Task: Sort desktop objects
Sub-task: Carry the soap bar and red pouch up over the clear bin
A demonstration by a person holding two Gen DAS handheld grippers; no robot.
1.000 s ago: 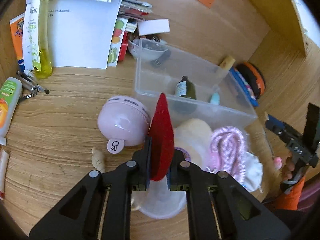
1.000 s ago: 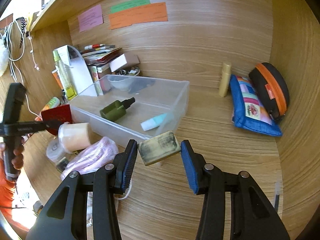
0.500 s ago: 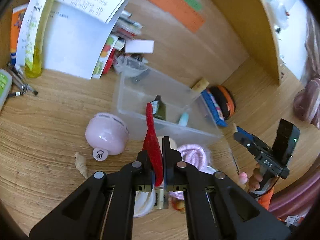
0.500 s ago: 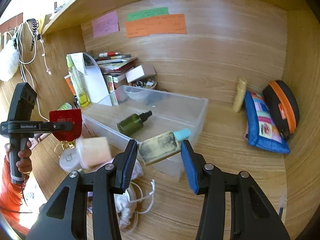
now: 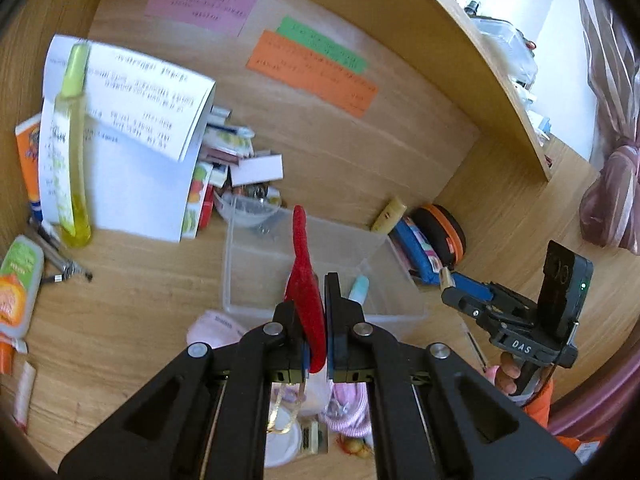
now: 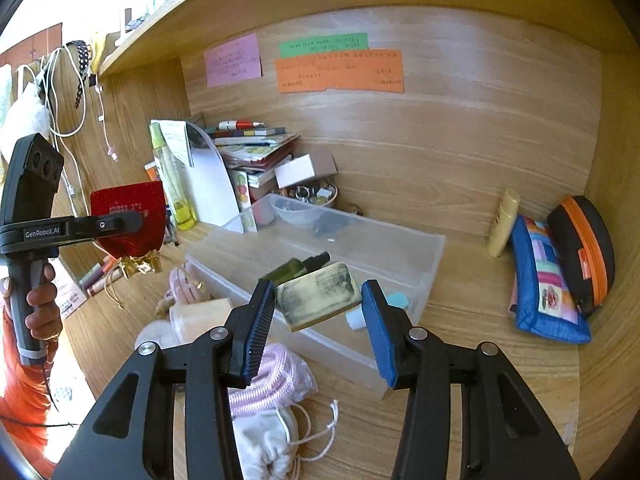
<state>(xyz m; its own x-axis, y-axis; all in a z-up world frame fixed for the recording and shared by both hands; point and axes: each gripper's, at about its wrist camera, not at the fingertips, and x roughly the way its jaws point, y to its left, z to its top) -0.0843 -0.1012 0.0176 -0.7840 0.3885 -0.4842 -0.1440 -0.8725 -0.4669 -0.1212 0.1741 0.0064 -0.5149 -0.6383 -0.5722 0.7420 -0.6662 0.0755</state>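
The left gripper (image 5: 322, 280) is held clear above the bench (image 5: 132, 304), angled downward toward the clear bin (image 5: 256, 264). Its jaws are closed flat on the red pouch (image 5: 306, 280), which stands edge-on between the pads. In the right wrist view the same pouch (image 6: 128, 216) hangs to the left of the bin (image 6: 416, 248), with gold tassels below it, and a hand (image 6: 38, 308) wraps the grip of the left gripper (image 6: 132, 218).

The right gripper (image 6: 318, 296) is also raised and angled downward, in front of the bin's near wall. Its jaws are clamped on the soap bar (image 6: 318, 294), one blue pad on each end; the bar sits tilted. In the left wrist view this gripper (image 5: 446, 280) is to the right of the bin.

Inside the bin lie a green bottle (image 6: 296, 268) and a teal-capped tube (image 6: 394, 302). In front of the bin lies a pink coiled cord (image 6: 272, 376).

Compared with one second ago, the left gripper has risen: the bin and the pink round case (image 5: 214, 328) now appear lower and smaller in its view, and the back wall notes have come into view. The pouch stays gripped. The right gripper has lifted slightly, with the soap bar unchanged between its pads.
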